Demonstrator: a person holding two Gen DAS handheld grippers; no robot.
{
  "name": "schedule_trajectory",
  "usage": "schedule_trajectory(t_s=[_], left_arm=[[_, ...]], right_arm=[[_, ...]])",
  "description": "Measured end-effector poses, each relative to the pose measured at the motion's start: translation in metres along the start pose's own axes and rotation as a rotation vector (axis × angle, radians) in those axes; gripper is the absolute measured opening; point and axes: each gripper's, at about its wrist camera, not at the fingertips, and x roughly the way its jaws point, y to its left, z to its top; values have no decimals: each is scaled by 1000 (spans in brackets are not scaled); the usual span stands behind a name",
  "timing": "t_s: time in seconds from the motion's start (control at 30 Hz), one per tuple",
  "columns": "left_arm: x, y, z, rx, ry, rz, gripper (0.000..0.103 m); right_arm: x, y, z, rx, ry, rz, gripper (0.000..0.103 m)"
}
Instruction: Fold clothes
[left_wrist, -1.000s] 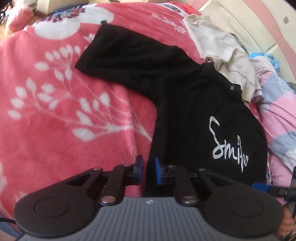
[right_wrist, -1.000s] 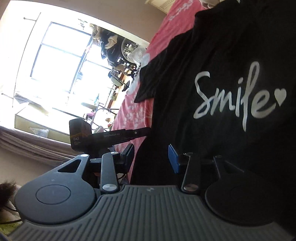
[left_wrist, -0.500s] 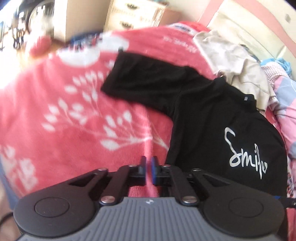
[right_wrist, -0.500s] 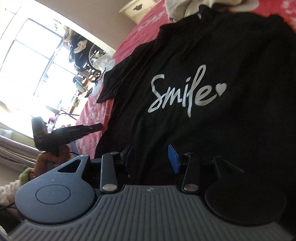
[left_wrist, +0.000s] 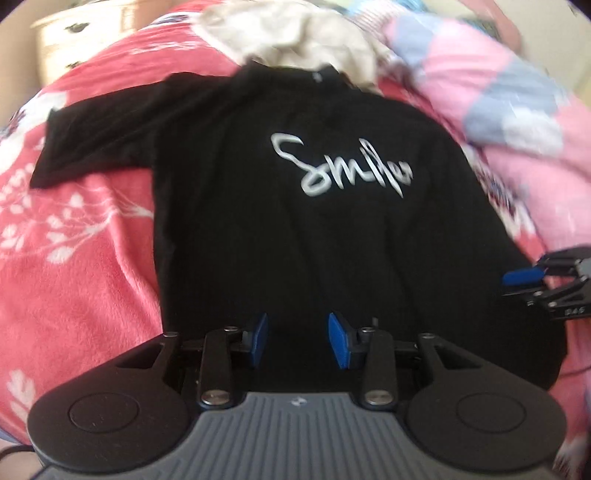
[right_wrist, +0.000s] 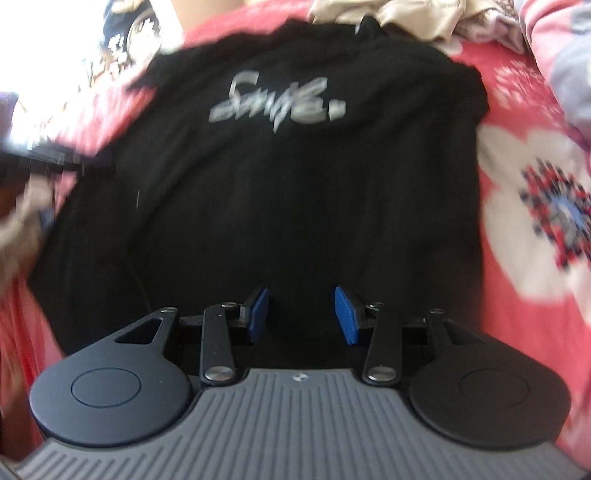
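- Both grippers have swung to face the black T-shirt, and the left gripper, nearly closed before, has opened.
- T-shirt lies spread on the red blanket, collar toward its far edge; the right gripper gapes empty too.
- Judged: flattening done; next, pinch the near hem corners.

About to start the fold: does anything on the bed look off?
The shirt lies print-up, but only one sleeve shows spread out; its other edge looks tucked under. A beige garment overlaps the collar. Both grippers, left and right, are open.
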Motion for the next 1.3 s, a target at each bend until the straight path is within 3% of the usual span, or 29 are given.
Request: schedule_trajectory(t_s=[0.07,0.23,0.3,0.33,0.43,0.6,0.67,0.73,0.87,1.0,1.1,1.2,1.27,1.3], left_arm=[[-5,4,1,17,-5,15,40],[-8,11,17,12,-45,15,43],[-6,6,25,28,-39,-11,44],[-3,-1,28,47,-25,-30,44],[9,-24,41,125,31,-81,44],[37,-84,69,271,144,-157,44],[53,-108,85,303,170,-170,44],[67,-132,97,342,145,-167,44],[95,-153,113,224,22,-180,44],[114,-154,115,45,-152,-133,44],[129,-149,119,-65,-158,-173,42],[138,-149,126,-88,-170,-158,41],[143,-146,131,-108,-166,-157,41],[145,-144,133,-118,-164,-156,41]], right_arm=[[-11,1,-21,-61,59,-3,40],[-43,1,-58,-195,328,1,43],[-55,-4,-62,-198,360,-32,43],[-62,-6,-62,-190,349,-51,43],[-78,-24,-45,-76,200,-76,45],[-66,-67,-11,185,-12,-73,49],[-54,-86,2,303,-78,-72,49],[-43,-106,14,428,-146,-63,49],[-16,-148,42,699,-282,44,49],[5,-175,74,832,-358,113,49],[22,-189,98,857,-380,97,49],[47,-204,113,890,-384,91,49],[59,-210,116,888,-370,135,42],[65,-212,117,878,-362,157,21]])
